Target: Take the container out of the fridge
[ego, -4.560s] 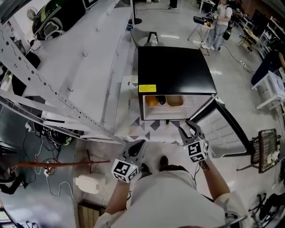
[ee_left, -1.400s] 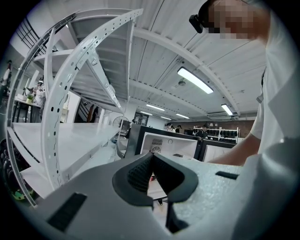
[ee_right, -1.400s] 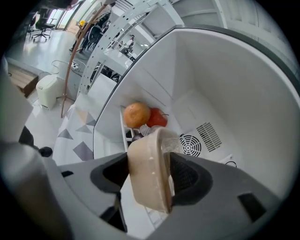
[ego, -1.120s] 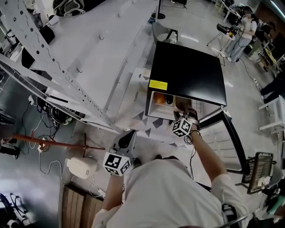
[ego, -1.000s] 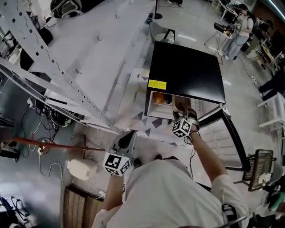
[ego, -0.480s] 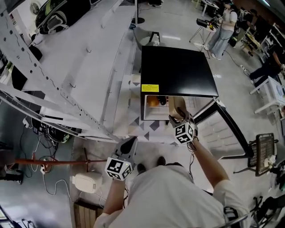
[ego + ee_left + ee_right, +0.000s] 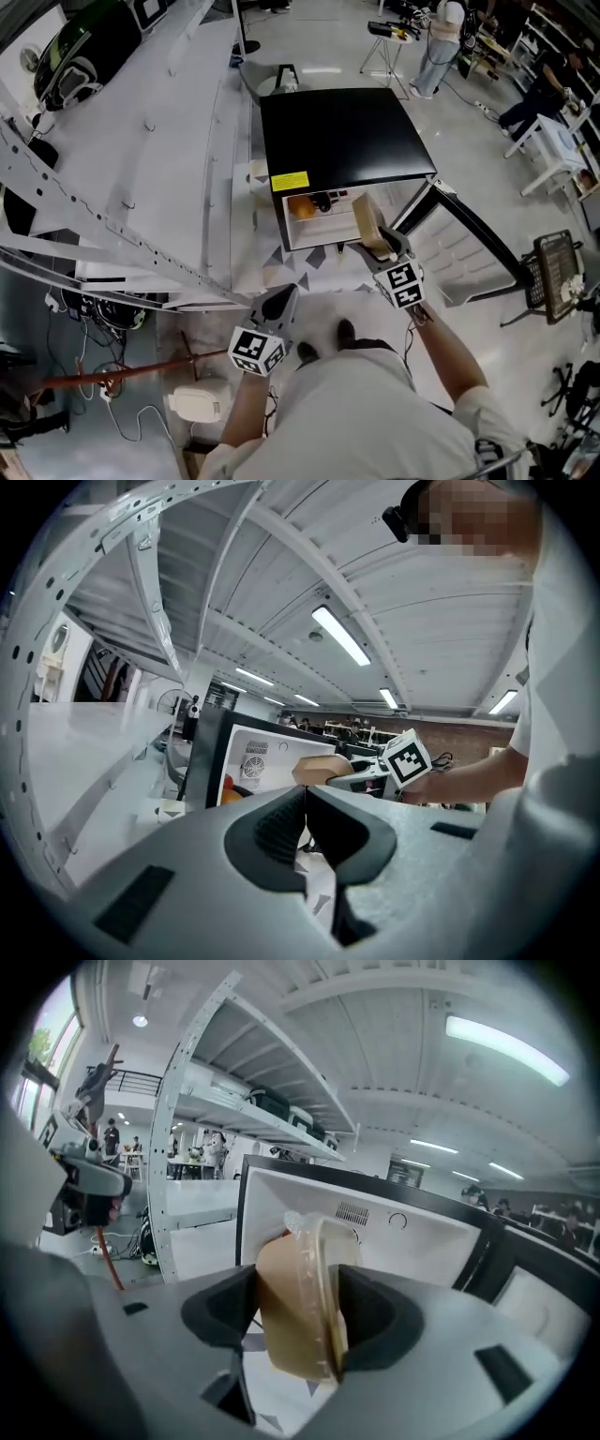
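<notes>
The small black-topped fridge (image 7: 337, 131) stands open on the floor, showing its white inside (image 7: 314, 225). My right gripper (image 7: 378, 242) is shut on a tan container with a clear lid (image 7: 367, 223), held on edge just outside the fridge's opening. In the right gripper view the container (image 7: 298, 1297) fills the gap between the pads, with the fridge (image 7: 375, 1232) behind it. My left gripper (image 7: 277, 309) hangs lower left of the fridge, jaws together and empty (image 7: 303, 819). From the left gripper view the container (image 7: 323, 769) shows in front of the fridge.
An orange item (image 7: 300, 207) and a dark one (image 7: 323, 200) sit inside the fridge. Its door (image 7: 469, 248) is swung open to the right. A white shelving frame (image 7: 141, 187) runs along the left. A wire basket (image 7: 553, 281) stands far right; people stand in the background.
The right gripper has drawn back from the fridge's inside with the container in its jaws, which now sits outside the opening. The left gripper stays low and shut.
</notes>
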The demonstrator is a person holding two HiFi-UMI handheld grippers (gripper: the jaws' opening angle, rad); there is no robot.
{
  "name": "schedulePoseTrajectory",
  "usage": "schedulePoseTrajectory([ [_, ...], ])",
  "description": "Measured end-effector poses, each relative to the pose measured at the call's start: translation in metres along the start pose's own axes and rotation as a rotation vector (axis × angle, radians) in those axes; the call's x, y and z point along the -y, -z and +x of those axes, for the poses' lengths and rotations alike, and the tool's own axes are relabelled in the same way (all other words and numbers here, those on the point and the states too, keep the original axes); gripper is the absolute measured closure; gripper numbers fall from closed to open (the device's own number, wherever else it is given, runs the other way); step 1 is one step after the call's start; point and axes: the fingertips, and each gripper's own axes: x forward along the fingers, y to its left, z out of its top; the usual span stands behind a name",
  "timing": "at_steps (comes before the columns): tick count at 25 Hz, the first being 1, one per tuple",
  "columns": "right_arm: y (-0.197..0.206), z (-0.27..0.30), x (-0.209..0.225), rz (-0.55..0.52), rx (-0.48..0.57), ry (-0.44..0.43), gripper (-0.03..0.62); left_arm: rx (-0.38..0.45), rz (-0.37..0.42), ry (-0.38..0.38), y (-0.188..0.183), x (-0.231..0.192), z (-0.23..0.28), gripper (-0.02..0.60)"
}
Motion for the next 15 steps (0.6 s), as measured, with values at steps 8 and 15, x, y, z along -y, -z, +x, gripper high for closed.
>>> schedulePoseTrajectory([
  [8,-0.002,-0.043,0.001,0.204,0.085,0.004,0.329,-0.034,0.006,0.071,0.012,0.012,0.000,0.577],
  [15,-0.011,-0.078,-0.002,0.278,0.149,-0.027,0.330,-0.036,0.008,0.086,0.014,0.018,0.003,0.577],
])
